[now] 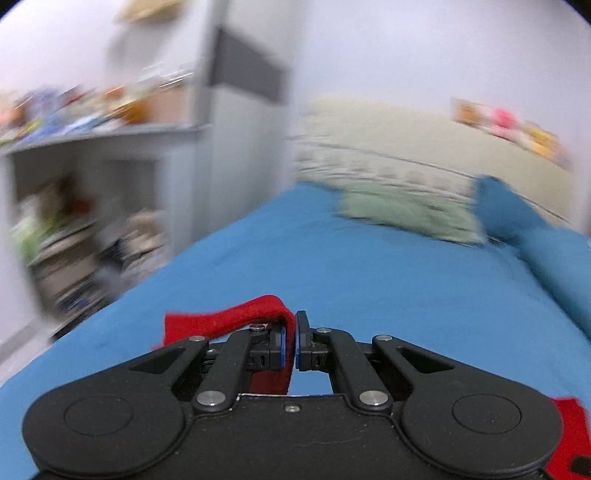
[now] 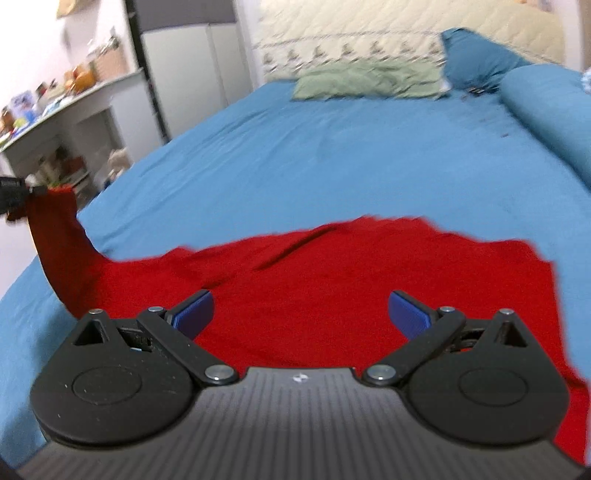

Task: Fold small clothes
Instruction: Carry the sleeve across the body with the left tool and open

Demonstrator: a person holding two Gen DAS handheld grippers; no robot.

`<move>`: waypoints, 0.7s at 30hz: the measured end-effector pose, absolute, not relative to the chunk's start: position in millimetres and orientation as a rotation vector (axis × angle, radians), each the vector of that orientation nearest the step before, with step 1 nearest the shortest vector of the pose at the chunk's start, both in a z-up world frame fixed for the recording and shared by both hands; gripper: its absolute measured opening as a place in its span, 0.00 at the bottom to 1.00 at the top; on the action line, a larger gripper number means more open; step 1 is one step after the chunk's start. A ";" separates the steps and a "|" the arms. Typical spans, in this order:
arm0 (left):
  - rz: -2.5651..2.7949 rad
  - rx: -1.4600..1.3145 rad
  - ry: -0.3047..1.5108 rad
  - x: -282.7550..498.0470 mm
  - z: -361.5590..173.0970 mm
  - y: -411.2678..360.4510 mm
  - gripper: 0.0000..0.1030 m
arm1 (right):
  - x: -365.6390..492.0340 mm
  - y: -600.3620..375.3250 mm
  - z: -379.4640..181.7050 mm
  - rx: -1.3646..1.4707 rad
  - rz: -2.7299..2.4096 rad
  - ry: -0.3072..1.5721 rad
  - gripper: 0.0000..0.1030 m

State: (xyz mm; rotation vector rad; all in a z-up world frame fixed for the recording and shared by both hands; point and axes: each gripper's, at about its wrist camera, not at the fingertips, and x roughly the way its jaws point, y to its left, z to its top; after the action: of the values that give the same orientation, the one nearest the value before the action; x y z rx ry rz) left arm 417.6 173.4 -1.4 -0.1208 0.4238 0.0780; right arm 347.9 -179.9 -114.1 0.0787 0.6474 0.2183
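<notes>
A red garment (image 2: pixel 332 280) lies spread on the blue bed sheet (image 2: pixel 295 155). My left gripper (image 1: pixel 290 341) is shut on one corner of the red garment (image 1: pixel 243 319) and holds it lifted above the bed. In the right wrist view that lifted corner (image 2: pixel 55 229) hangs from the left gripper (image 2: pixel 22 192) at the far left edge. My right gripper (image 2: pixel 301 312) is open and empty, hovering over the middle of the garment, its blue pads (image 2: pixel 194 312) wide apart.
A green pillow (image 2: pixel 369 83) and a blue pillow (image 2: pixel 476 59) lie at the headboard (image 2: pixel 369 26). A rolled blue blanket (image 2: pixel 554 107) runs along the right side. A white shelf unit (image 2: pixel 70 110) with clutter stands left of the bed.
</notes>
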 end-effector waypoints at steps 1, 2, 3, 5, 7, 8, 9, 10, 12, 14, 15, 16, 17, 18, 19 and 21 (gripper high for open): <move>0.022 -0.097 0.422 421.1 3.3 142.6 0.03 | 345.7 -194.6 -107.2 0.082 0.194 0.634 1.00; -0.030 -0.071 0.425 424.8 4.1 112.5 0.03 | 343.7 -206.9 -102.2 0.083 0.172 0.622 1.00; -0.083 -0.046 0.433 427.7 1.5 81.1 0.03 | 341.6 -220.1 -97.6 0.083 0.148 0.610 1.00; -0.181 -0.017 0.472 434.0 -15.6 22.5 0.03 | 336.9 -245.7 -91.3 0.086 0.099 0.591 1.00; -0.257 -0.005 0.545 438.3 -46.2 -29.6 0.04 | 332.7 -270.4 -90.7 0.093 0.054 0.588 1.00; -0.287 -0.001 0.594 440.3 -66.0 -53.7 0.04 | 330.6 -283.0 -92.9 0.099 0.028 0.593 1.00; -0.312 0.005 0.656 442.8 -87.9 -74.4 0.03 | 328.9 -294.3 -96.5 0.108 0.005 0.605 1.00; -0.328 0.003 0.714 444.3 -108.8 -90.2 0.03 | 327.9 -304.7 -101.3 0.118 -0.012 0.621 1.00; -0.345 0.034 0.797 443.1 -145.0 -115.2 0.03 | 323.5 -322.7 -114.6 0.140 -0.032 0.654 1.00; -0.346 0.077 0.836 438.7 -171.9 -128.8 0.03 | 319.4 -333.7 -129.0 0.152 -0.037 0.687 1.00; -0.347 0.095 0.842 438.1 -177.4 -132.4 0.04 | 318.1 -337.9 -135.5 0.157 -0.040 0.700 1.00; -0.353 0.113 0.828 436.3 -179.8 -134.1 0.05 | 317.7 -341.8 -143.0 0.166 -0.038 0.713 1.00; -0.364 0.130 0.814 435.0 -177.1 -134.9 0.05 | 316.6 -345.1 -148.1 0.175 -0.031 0.721 1.00; -0.380 0.147 0.800 433.4 -174.5 -134.9 0.11 | 315.0 -348.0 -152.3 0.185 -0.022 0.725 1.00; -0.392 0.164 0.792 430.5 -171.7 -133.2 0.30 | 316.0 -349.6 -154.5 0.193 -0.016 0.726 1.00; -0.427 0.197 0.735 418.8 -157.6 -121.5 0.55 | 316.1 -348.6 -156.2 0.196 0.003 0.724 1.00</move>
State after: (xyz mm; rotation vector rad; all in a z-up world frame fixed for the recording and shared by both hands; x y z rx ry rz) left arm 418.8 -121.5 -157.6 0.1973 0.7354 -0.4266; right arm 316.1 -348.6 -156.2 0.1956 0.7242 0.0025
